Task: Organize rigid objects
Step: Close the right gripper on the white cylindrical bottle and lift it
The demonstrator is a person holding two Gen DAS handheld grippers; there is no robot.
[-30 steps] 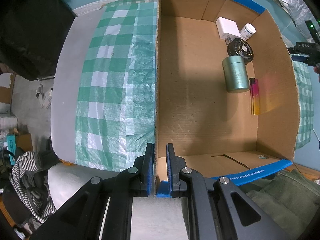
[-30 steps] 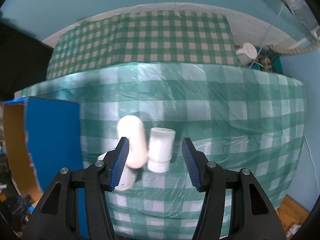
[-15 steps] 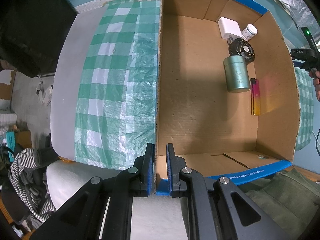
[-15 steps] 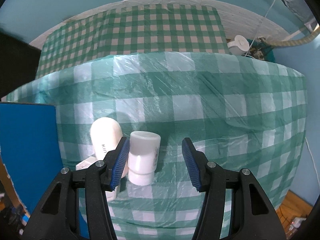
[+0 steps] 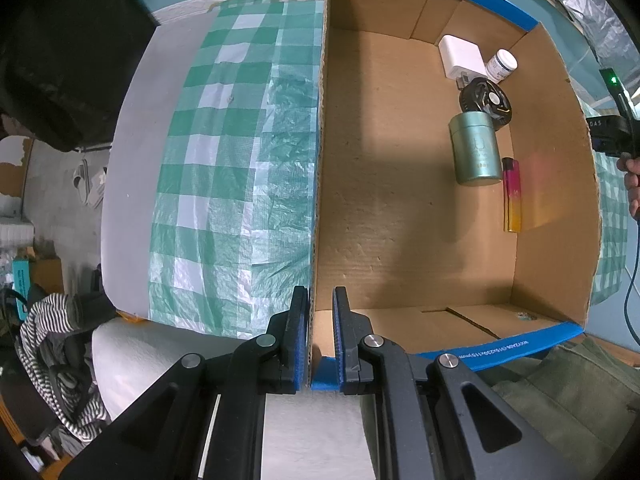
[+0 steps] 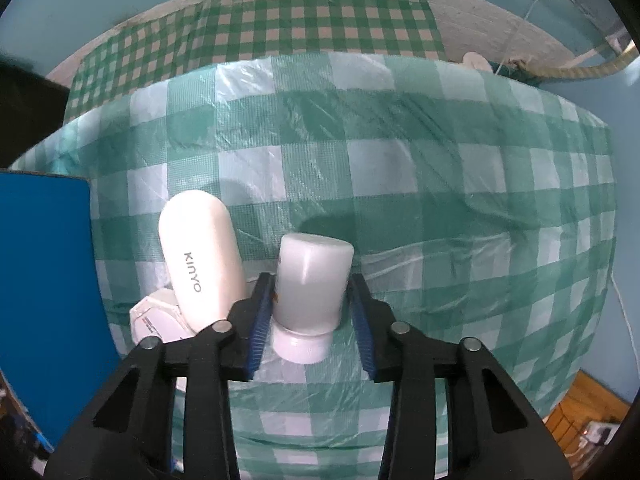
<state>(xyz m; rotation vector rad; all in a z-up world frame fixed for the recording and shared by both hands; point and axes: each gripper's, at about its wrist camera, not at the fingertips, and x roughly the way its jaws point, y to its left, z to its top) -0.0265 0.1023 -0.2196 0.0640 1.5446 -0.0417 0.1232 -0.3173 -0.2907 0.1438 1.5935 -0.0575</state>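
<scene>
Already inside the open brown cardboard box (image 5: 440, 200), toward its far corner: a white square charger (image 5: 460, 57), small white jar (image 5: 501, 65), black round fan (image 5: 486, 100), green metal tin (image 5: 475, 150) and pink-yellow lighter (image 5: 512, 194). Left gripper (image 5: 320, 334) clamped shut on the box's near wall; right gripper (image 6: 311, 318), jaws just closing, now pressing on the white plastic bottle (image 6: 310, 280) lying on the green checked cloth outside the box. Still to move, probably: this bottle, the white rounded KINYO case (image 6: 200, 268) and the flat white item (image 6: 156, 316) beside it.

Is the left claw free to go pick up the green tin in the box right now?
Probably not: the left claw is shut on the cardboard box wall. Nothing covers the green tin, but the claw would have to release the wall first.
</scene>
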